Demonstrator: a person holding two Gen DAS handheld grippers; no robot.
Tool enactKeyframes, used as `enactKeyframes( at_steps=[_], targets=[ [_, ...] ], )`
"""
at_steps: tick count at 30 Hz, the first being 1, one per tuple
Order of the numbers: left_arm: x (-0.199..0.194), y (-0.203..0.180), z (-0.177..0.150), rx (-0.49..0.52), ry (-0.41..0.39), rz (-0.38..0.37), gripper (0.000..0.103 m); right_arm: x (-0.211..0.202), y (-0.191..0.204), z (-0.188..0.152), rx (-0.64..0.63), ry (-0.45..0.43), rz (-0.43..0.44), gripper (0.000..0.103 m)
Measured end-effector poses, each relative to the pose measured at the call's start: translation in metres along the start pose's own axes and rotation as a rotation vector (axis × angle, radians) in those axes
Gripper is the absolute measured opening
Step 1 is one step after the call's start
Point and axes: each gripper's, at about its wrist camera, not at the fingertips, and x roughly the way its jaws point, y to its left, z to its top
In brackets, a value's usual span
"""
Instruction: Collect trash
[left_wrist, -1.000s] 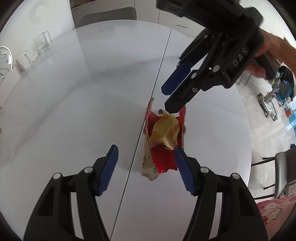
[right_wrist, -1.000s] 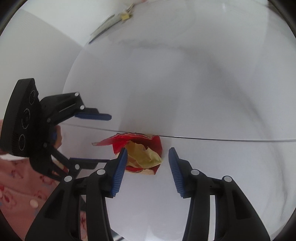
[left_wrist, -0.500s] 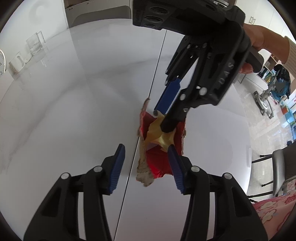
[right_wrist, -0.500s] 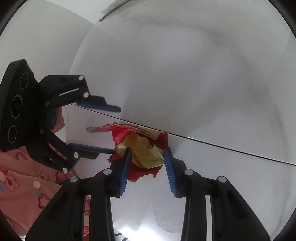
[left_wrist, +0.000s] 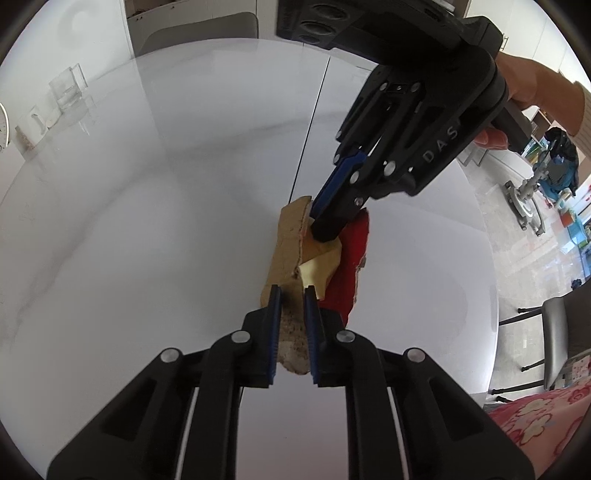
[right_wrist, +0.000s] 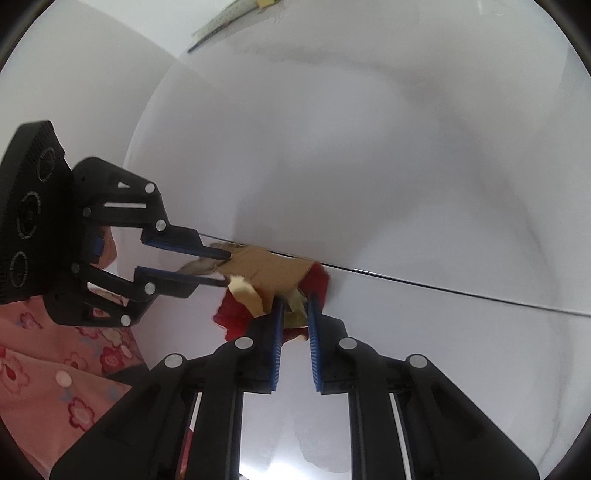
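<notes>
Both pairs of jaws stand narrow, pinching: the left gripper (left_wrist: 292, 295) clamps the torn cardboard flap (left_wrist: 284, 240), the right gripper (right_wrist: 294, 302) the yellow crumpled paper (left_wrist: 317, 264) inside. Lifting both together, evenly, should keep the red wrapper (left_wrist: 351, 258) from tearing or spilling.

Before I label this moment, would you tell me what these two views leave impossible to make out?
- Left wrist view: the near end of the torn cardboard sits behind the left gripper.
- Right wrist view: the right gripper covers part of the yellow paper.
- Neither view shows any bin.
- Left wrist view: the glass items at the table's far edge are too small to identify.
</notes>
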Motion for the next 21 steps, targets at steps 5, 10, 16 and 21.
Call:
enactKeyframes(
  at_steps=[5,10,16,21],
  targets=[
    [-0.005,-0.001,0.001,0.003,-0.014,0.008,0.006,-0.015,-0.007,-0.017,0.056,-0.048,-0.015,0.002],
    [-0.007,-0.005,0.000,0.019,-0.018,0.016,0.006,-0.019,-0.024,-0.027,0.098,-0.087,-0.001,0.002],
    [0.000,-0.004,0.007,0.020,-0.004,0.019,0.006,-0.008,-0.024,-0.024,0.072,-0.073,0.004,0.007],
    [0.004,0.002,0.009,0.017,0.008,0.010,0.006,0.007,-0.020,-0.013,0.029,-0.030,0.015,0.019]
  ],
)
